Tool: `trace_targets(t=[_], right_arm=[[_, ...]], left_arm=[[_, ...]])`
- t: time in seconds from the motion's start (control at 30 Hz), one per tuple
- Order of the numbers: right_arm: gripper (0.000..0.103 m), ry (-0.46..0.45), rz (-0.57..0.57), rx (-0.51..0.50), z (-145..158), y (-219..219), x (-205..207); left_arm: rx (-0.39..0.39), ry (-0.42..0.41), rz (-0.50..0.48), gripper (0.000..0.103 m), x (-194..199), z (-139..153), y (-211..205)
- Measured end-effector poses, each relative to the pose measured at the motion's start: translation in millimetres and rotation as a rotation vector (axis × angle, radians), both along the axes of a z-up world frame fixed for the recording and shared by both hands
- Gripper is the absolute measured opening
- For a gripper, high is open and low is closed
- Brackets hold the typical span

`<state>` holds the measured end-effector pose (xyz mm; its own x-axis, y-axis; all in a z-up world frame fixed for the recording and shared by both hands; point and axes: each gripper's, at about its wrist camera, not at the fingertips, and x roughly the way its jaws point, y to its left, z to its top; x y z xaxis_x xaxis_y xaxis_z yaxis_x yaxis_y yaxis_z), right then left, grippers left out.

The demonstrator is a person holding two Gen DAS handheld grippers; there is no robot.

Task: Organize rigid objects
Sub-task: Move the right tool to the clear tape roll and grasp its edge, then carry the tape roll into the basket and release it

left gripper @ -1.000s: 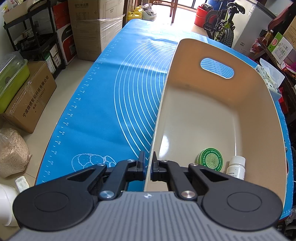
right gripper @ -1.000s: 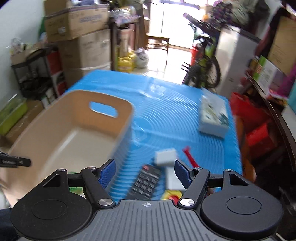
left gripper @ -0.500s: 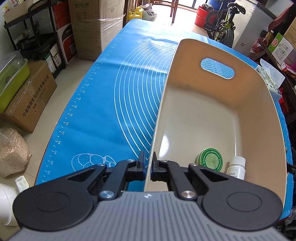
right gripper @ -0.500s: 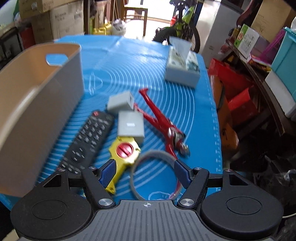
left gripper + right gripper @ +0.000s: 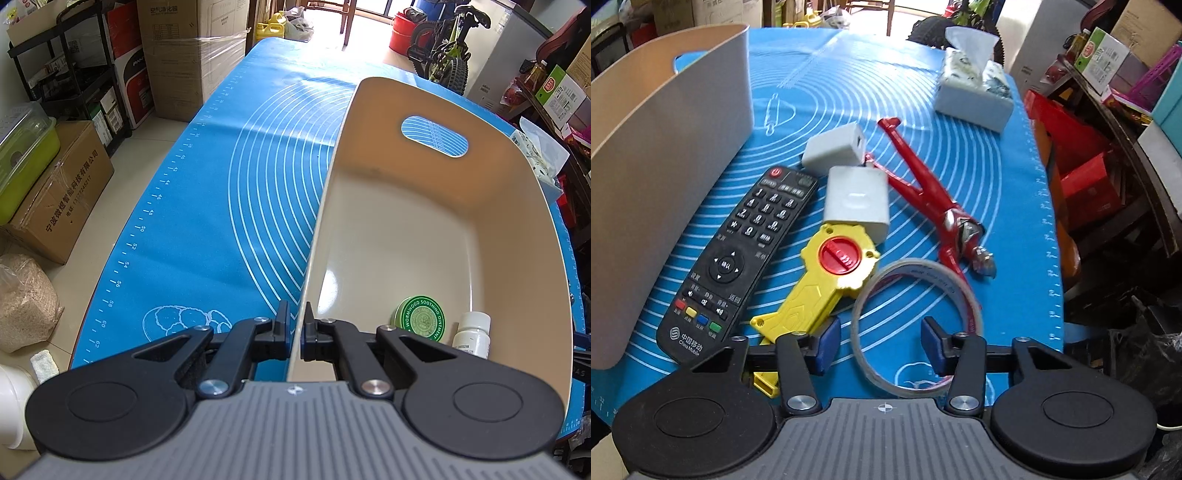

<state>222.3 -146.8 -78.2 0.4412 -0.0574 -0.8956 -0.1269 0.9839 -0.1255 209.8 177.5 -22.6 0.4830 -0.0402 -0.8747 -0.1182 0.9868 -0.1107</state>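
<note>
My left gripper (image 5: 294, 328) is shut on the left wall of the beige bin (image 5: 524, 258). A green ointment tin (image 5: 420, 319) and a white bottle (image 5: 474, 334) lie inside it. My right gripper (image 5: 881, 343) is open, low over the blue mat, with its fingers on either side of the near part of a clear tape ring (image 5: 964, 299). Beyond it lie a yellow toy with a red dial (image 5: 827, 280), a black remote (image 5: 738, 258), two white adapters (image 5: 857, 197) (image 5: 833, 147) and a red figure (image 5: 942, 206). The bin (image 5: 665, 177) stands to the left.
A tissue box (image 5: 973, 96) sits at the far right of the blue mat (image 5: 849, 85). The mat's right edge drops off to red boxes and shelves. Cartons, a shelf and a bicycle (image 5: 443, 48) surround the table.
My right gripper has swung right and down from the bin, closing in on the loose objects until its fingers flank the tape ring. My left gripper has stayed clamped on the bin wall.
</note>
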Motion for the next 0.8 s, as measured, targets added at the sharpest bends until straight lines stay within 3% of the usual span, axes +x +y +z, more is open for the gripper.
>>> trace_targets(t=[0.17,0.3,0.53,0.8], right_arm=[[0.044,-0.008,0.008,0.023,-0.6,2.3,1.1],[0.018,-0.014,0.018,0.047,-1.5,6.4,-2.8],[0.017,-0.047,-0.026,0.06,3.8,-1.4,-7.1],[0.017,-0.145,-0.08,0.085,38.0,-8.9,-12.9]], left_arm=[[0.001,0.0,0.0,0.007,-0.1,0.0,0.2],[0.0,0.0,0.0,0.007,0.0,0.0,0.1],[0.0,0.0,0.0,0.007,0.0,-0.1,-0.4],[-0.002,0.0,0.001,0.007,0.0,-0.2,-0.2]])
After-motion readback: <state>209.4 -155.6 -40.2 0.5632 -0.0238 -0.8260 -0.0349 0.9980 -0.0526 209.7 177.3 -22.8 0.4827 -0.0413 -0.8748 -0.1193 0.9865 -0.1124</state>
